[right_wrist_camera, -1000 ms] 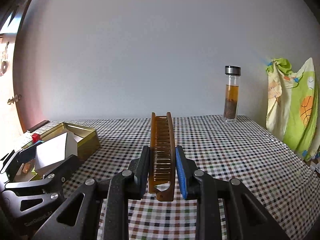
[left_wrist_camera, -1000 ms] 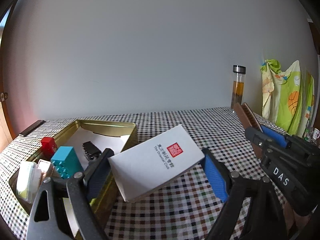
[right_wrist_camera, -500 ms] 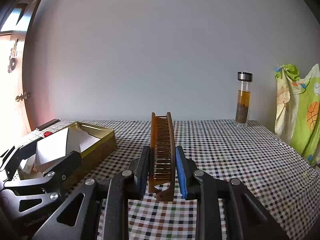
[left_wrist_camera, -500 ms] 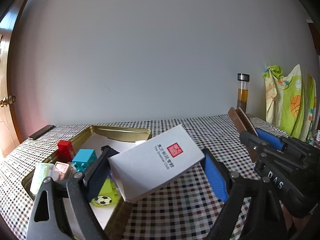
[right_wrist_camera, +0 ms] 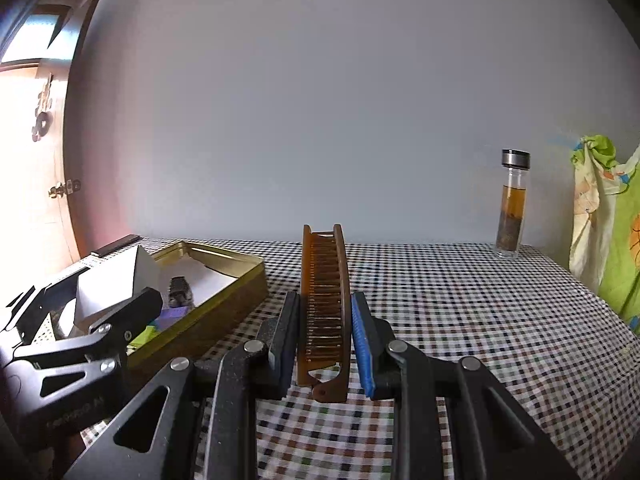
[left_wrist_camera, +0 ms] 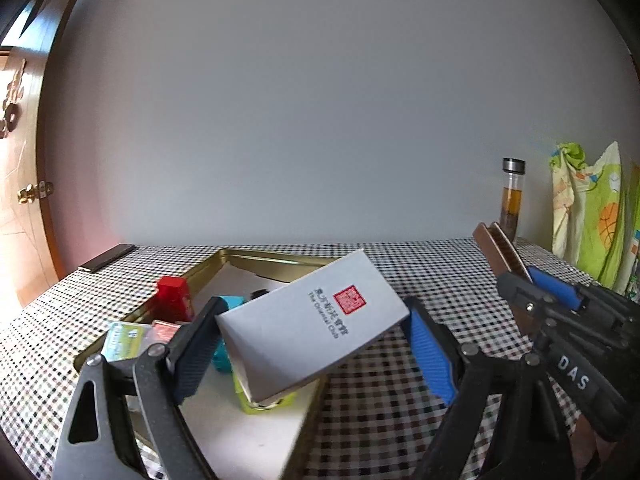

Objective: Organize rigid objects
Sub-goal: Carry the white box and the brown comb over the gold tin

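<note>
The left gripper [left_wrist_camera: 308, 344] clamps a white card box [left_wrist_camera: 312, 324] across its width, tilted over the gold tin [left_wrist_camera: 256, 256] just ahead — light, probably crushable; the right gripper [right_wrist_camera: 325, 340] pinches a brown comb [right_wrist_camera: 324, 300] mid-length — stiff, slippery plastic.

The white box [left_wrist_camera: 308, 320] hides much of the gold tin [left_wrist_camera: 276, 258], and the small print on it is unreadable.

black linkage arms, silver rivets, blue pad, "das" marking.
</note>
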Action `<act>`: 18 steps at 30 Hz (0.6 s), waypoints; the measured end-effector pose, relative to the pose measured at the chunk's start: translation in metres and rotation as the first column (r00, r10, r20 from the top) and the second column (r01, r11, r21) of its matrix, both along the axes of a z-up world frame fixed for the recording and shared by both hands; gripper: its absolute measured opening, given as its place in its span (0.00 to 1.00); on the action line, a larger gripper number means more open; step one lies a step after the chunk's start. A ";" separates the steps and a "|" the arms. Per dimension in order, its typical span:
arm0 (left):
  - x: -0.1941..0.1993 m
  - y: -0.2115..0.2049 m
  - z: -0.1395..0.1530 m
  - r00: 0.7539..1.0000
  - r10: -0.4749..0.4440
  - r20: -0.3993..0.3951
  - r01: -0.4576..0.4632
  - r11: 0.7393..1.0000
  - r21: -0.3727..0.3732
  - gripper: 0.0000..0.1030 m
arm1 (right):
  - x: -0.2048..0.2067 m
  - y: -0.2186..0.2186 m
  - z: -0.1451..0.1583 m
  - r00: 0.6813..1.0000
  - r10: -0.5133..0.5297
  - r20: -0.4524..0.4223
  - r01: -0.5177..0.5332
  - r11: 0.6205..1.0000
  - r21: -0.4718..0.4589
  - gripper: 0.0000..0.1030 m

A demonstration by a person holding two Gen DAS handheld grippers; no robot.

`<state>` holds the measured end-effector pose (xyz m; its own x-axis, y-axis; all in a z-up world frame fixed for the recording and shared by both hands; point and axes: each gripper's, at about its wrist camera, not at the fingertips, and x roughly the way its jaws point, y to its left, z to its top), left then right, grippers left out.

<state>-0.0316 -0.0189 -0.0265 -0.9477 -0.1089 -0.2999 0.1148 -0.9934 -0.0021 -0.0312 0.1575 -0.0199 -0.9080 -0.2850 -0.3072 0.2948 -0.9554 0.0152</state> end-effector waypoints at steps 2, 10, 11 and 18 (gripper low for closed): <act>0.001 -0.006 0.000 1.000 0.014 -0.003 -0.014 1.000 0.003 0.85 | 0.000 -0.004 0.000 1.000 0.010 -0.001 -0.010 1.000 0.000 0.27; 0.003 -0.030 0.001 0.998 0.068 -0.005 -0.068 0.998 0.012 0.85 | 0.003 -0.022 -0.001 0.999 0.054 -0.007 -0.054 0.999 0.002 0.27; 0.004 -0.033 0.001 0.997 0.075 -0.005 -0.075 0.997 0.013 0.85 | 0.003 -0.024 -0.001 0.998 0.059 -0.008 -0.059 0.998 0.002 0.27; 0.006 -0.052 -0.001 0.993 0.115 -0.003 -0.115 0.993 0.029 0.85 | 0.006 -0.043 -0.001 0.995 0.096 -0.012 -0.096 0.995 0.011 0.27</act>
